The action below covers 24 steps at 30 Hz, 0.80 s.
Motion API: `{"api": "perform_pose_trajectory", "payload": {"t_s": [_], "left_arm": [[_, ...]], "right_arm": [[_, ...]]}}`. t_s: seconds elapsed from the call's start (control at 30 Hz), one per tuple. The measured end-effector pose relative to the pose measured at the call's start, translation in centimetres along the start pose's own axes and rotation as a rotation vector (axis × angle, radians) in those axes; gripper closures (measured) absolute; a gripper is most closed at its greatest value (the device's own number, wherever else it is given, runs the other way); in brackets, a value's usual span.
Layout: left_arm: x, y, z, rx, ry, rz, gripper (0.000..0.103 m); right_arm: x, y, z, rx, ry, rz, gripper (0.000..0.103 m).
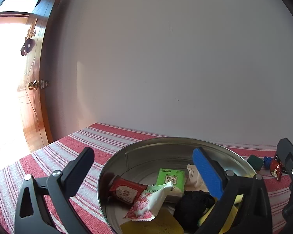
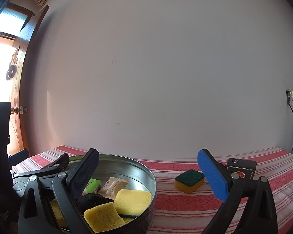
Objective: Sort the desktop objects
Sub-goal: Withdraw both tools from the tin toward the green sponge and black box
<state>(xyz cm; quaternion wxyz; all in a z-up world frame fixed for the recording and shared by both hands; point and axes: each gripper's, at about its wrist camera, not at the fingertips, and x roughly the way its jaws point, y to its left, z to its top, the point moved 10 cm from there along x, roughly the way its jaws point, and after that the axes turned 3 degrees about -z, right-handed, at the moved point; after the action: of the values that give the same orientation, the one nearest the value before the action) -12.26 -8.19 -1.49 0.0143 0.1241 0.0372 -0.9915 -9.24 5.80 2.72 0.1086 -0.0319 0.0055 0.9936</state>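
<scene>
- Two hand-held grippers are seen over a table (image 2: pixel 185 214) covered in a red-and-white striped cloth; both are spread apart and nothing is held in either.
- The left gripper (image 1: pixel 146 171) is held above the near left part of a round metal tin (image 1: pixel 146 148), its blue-padded finger over the tin's inside and its black finger outside the rim.
- Inside the tin are gathered a red packet (image 1: pixel 126 192), a pink-and-white sachet (image 1: pixel 148 202), a green box (image 1: pixel 171 178), a pale wrapped snack (image 2: pixel 112 186), a black bundle (image 1: pixel 191 204) and two yellow sponges (image 2: pixel 132 199) – these lie at the tin's near right side.
- The right gripper (image 2: pixel 152 177) is held at the tin's right rim, its black finger over the tin.
- One green-topped yellow sponge (image 2: pixel 189 179) is left on the cloth right of the tin, towards the table's far edge.
- A dark box (image 2: pixel 242 167) stands just beyond it – nearer the far right corner.
- A small red packet (image 1: pixel 275 170) and a blue object (image 1: pixel 267 161), too small to identify, are seen there in the left wrist view.
</scene>
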Motion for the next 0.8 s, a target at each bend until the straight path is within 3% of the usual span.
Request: {"api": "perform_pose_trajectory", "payload": {"t_s": [0.4, 0.8], "left_arm": [[0.0, 0.8, -0.1, -0.068, -0.006, 0.0, 0.001], [-0.5, -0.3, -0.2, -0.065, -0.016, -0.04, 0.001]], "right_arm": [[-0.3, -2.5, -0.4, 0.009, 0.017, -0.04, 0.001], [-0.9, -6.1, -0.3, 0.012, 0.005, -0.093, 0.001]]}}
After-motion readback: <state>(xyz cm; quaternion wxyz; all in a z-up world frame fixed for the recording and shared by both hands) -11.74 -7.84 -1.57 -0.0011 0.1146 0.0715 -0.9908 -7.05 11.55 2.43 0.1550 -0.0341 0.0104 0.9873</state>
